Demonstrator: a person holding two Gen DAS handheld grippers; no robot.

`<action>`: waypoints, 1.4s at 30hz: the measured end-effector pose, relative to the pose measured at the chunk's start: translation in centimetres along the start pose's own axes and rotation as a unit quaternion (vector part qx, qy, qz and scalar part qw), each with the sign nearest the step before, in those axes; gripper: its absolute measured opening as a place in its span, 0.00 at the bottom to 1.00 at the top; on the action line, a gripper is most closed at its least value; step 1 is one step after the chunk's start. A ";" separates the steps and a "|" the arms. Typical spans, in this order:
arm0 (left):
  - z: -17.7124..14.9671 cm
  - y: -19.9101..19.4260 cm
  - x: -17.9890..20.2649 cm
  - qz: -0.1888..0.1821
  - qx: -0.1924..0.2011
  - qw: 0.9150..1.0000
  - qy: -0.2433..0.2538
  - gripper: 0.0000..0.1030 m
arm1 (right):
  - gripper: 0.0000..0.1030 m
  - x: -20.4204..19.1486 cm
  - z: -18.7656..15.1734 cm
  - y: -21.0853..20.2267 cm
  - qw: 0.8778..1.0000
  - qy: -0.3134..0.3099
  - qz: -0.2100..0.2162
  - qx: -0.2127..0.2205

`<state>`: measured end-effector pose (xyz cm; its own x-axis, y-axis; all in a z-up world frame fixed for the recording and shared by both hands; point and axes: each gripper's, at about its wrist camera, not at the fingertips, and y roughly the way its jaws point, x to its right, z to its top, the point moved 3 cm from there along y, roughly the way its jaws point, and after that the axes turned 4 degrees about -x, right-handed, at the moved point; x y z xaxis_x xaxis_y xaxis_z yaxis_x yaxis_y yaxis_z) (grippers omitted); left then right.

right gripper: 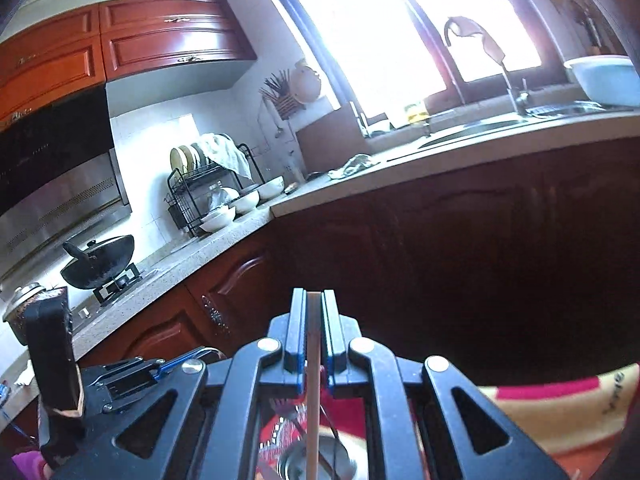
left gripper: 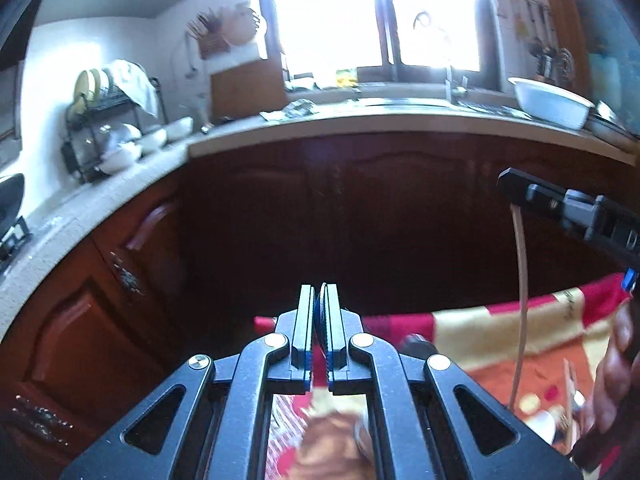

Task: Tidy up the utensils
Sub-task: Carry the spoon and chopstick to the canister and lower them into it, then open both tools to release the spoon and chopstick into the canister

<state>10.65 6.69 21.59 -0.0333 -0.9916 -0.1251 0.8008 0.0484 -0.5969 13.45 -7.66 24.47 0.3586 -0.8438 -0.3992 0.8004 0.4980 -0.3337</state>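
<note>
My right gripper point(right gripper: 314, 300) is shut on a pale wooden chopstick point(right gripper: 313, 400) that hangs down from its pads. In the left wrist view the right gripper point(left gripper: 506, 182) is up at the right, with the chopstick point(left gripper: 522, 300) dangling below it. Under it is a metal cup point(right gripper: 316, 462) with a fork in it. My left gripper point(left gripper: 320, 296) is shut, with a thin red strip point(left gripper: 319, 368) between its pads; what that strip is I cannot tell. Both grippers are raised above a red and yellow cloth point(left gripper: 500, 332).
Dark wooden cabinet doors point(left gripper: 360, 216) face me under a curved stone counter point(left gripper: 360, 120). A dish rack point(right gripper: 208, 188) with bowls, a wok point(right gripper: 100, 264) on the stove, a sink point(right gripper: 472, 128) and a white basin point(left gripper: 550, 102) sit on the counter.
</note>
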 end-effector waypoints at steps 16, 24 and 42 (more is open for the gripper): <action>-3.0 3.4 1.5 0.021 0.019 1.000 0.011 0.42 | 0.07 1.0 -1.4 5.1 0.998 -0.014 -0.028 0.050; -5.1 3.4 2.6 0.016 0.005 1.000 0.021 0.42 | 0.07 0.7 -4.8 4.3 0.999 -0.044 -0.025 0.008; -8.4 4.5 2.4 -0.021 -0.052 0.998 -0.040 0.53 | 0.11 3.1 -10.0 4.0 0.990 -0.009 -0.024 -0.141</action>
<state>9.15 5.59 11.89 -0.0143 -0.9992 -0.0381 0.7331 0.0155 -0.6800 12.95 -6.25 13.33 0.3335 -0.8700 -0.3633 0.6520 0.4911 -0.5776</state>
